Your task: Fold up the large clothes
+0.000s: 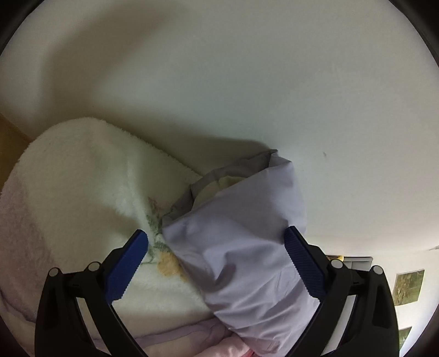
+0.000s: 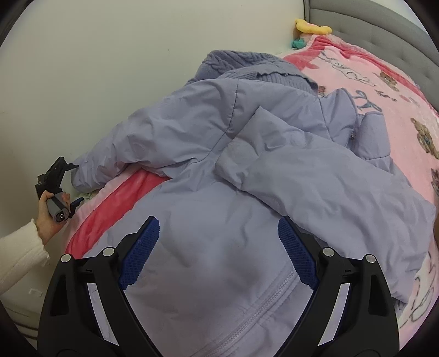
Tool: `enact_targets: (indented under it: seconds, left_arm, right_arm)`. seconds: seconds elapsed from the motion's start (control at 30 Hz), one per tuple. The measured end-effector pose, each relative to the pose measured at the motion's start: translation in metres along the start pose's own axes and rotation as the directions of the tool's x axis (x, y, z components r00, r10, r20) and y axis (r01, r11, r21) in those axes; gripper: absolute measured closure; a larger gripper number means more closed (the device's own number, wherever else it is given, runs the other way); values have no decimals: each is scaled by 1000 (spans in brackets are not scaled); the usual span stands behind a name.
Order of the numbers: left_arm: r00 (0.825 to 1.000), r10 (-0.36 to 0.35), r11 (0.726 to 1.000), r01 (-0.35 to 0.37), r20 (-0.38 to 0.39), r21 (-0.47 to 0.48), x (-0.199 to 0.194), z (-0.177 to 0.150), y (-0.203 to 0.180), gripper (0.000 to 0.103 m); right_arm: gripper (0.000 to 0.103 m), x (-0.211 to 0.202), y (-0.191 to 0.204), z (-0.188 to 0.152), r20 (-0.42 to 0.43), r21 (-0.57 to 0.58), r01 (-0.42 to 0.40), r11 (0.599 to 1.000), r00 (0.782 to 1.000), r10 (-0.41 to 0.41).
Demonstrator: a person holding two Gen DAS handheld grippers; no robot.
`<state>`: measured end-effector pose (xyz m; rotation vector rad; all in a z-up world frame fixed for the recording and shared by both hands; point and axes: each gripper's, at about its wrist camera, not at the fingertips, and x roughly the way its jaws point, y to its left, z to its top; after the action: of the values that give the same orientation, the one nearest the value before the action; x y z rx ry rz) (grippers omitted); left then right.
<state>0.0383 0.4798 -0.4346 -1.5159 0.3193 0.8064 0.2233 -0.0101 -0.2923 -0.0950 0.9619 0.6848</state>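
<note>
Jacket (image 2: pixel 219 170) sprawls collar toward headboard (image 2: pixel 384 24).

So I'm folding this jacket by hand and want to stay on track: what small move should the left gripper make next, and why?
Probably close the left gripper on the sleeve cuff: the cuff lies between its open fingers, unfolded, by the wall.

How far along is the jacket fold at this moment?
Done: one sleeve of the lilac jacket lies folded across its body. In hand: the left tool is open around the other sleeve's cuff by the wall, not clamped. The right tool hangs open over the zip. Left: fold that sleeve in, then the body.
</note>
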Motion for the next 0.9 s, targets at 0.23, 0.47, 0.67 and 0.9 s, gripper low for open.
enact_targets:
  seconds: [0.23,0.47,0.67,0.9]
  left_arm:
    - [999,13,993,-17,31,121,10,-4,-27,66]
    - [990,-92,966,64,103,252,-25,-38,-87,88]
    - [935,-350,831,282,58,480,-92,-96,-198,88]
    - [822,-536,522,502,-192,690,-142,-243,-322,88]
  right_arm:
    - [18,6,-7,-1,-16,9,8,1000,1000,-8]
    - [18,-7,-21,-12,8,56,16,998,1000,-17]
    - [18,-28,-44,-30,52,126,16,992,998,-23]
    - [18,-64,-88,-65,126,240,43,970,989,-75]
